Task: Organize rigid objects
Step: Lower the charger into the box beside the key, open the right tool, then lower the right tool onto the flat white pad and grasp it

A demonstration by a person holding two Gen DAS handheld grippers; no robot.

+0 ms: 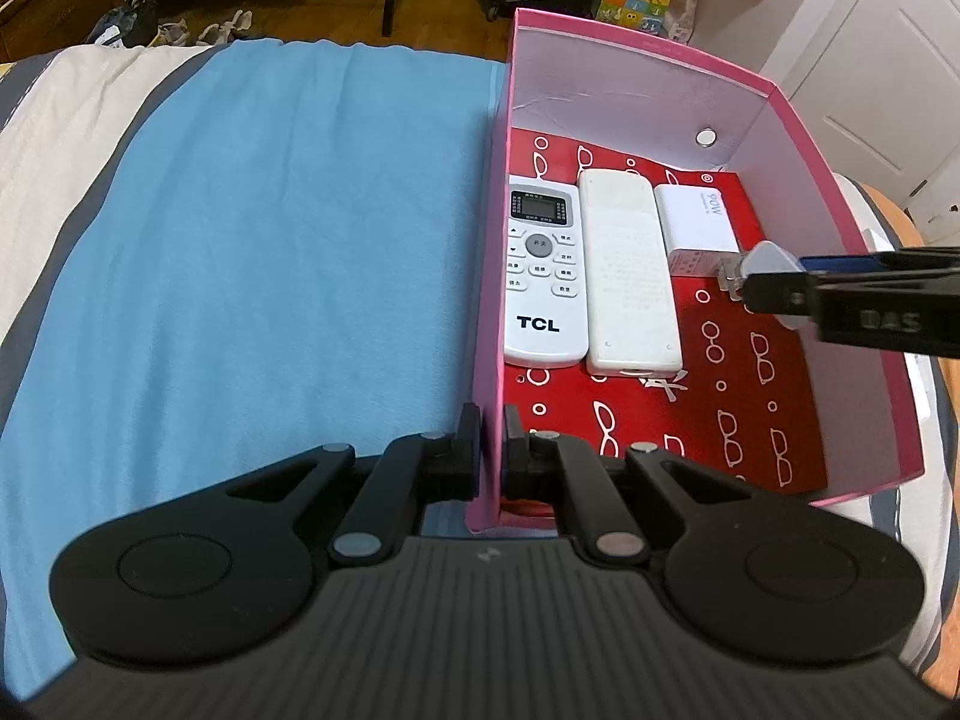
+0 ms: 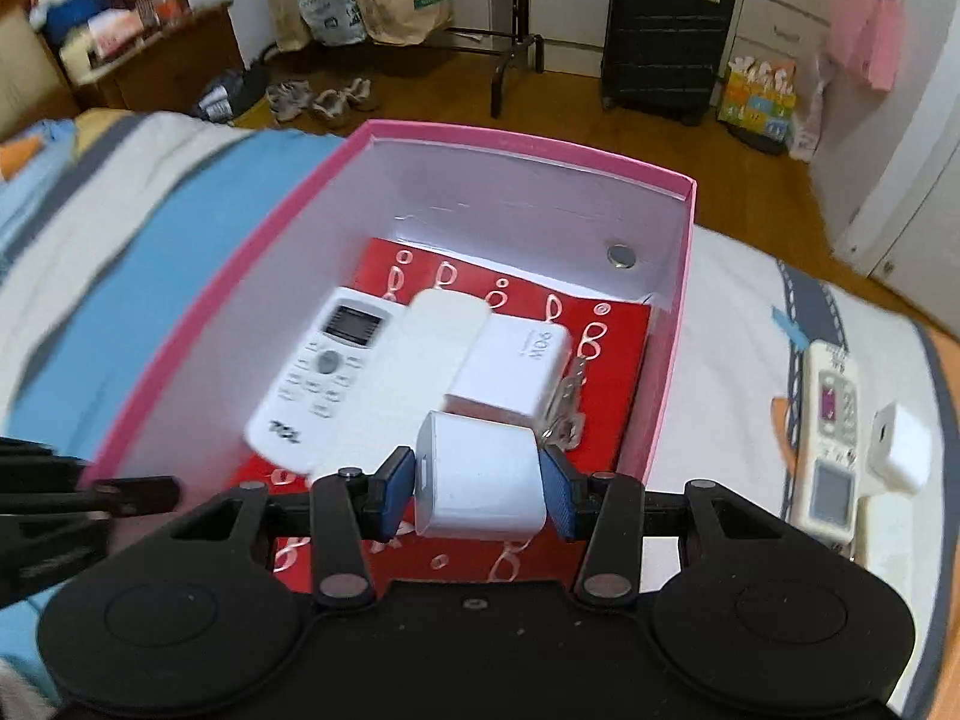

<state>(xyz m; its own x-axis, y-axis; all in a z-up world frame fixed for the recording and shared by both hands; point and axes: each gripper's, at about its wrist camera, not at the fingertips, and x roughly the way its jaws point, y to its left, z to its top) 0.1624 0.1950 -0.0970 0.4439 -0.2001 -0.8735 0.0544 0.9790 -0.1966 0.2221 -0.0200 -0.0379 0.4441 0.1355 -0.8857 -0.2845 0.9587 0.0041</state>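
A pink box (image 1: 660,42) with a red patterned floor sits on the bed. Inside lie a white TCL remote (image 1: 543,276), a plain white remote (image 1: 630,276) and a white 90W charger (image 1: 696,219). My left gripper (image 1: 493,438) is shut on the box's near-left wall. My right gripper (image 2: 480,480) is shut on a small white charger cube (image 2: 483,477) and holds it above the box floor, just in front of the 90W charger (image 2: 516,366). In the left wrist view the right gripper (image 1: 774,282) reaches in from the right.
A blue cloth (image 1: 270,240) covers the bed left of the box. On the bed right of the box lie a cream remote (image 2: 831,438) and another white charger (image 2: 900,450). A suitcase (image 2: 666,30), bags and shoes stand on the floor beyond.
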